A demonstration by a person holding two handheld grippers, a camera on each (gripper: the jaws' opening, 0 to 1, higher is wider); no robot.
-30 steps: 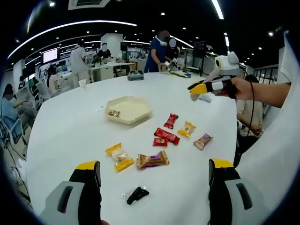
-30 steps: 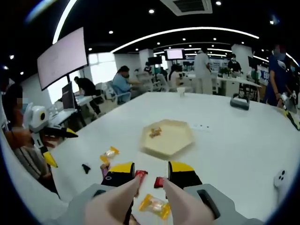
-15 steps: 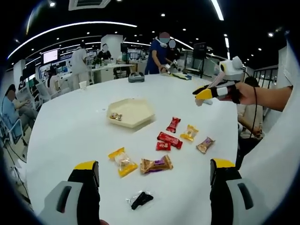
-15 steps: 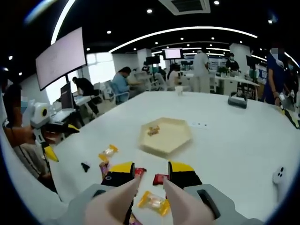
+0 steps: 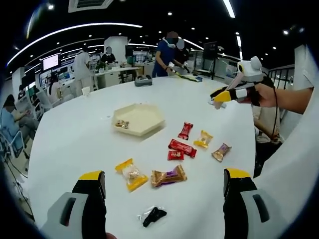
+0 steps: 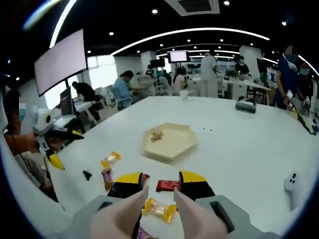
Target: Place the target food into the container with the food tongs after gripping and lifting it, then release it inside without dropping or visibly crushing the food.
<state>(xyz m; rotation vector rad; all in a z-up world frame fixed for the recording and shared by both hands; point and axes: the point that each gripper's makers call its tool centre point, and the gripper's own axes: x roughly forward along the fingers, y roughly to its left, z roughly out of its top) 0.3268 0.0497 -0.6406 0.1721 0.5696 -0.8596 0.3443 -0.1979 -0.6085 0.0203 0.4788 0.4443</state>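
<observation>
A cream hexagonal tray sits mid-table with one small snack in it. Wrapped snacks lie loose in front of it: a red packet, a yellow candy, a brown packet and a yellow packet. My left gripper hangs wide open above the near table edge. My right gripper, held in a hand, is open just above the red packet and the yellow candy, touching neither.
The round white table also carries a small black object near the edge and a white device to the right. Another red packet and a purple-brown packet lie nearby. People work at desks behind.
The right gripper has come a little closer to the red packet and yellow candy. Both pairs of jaws keep the same gap. No snack has moved.
</observation>
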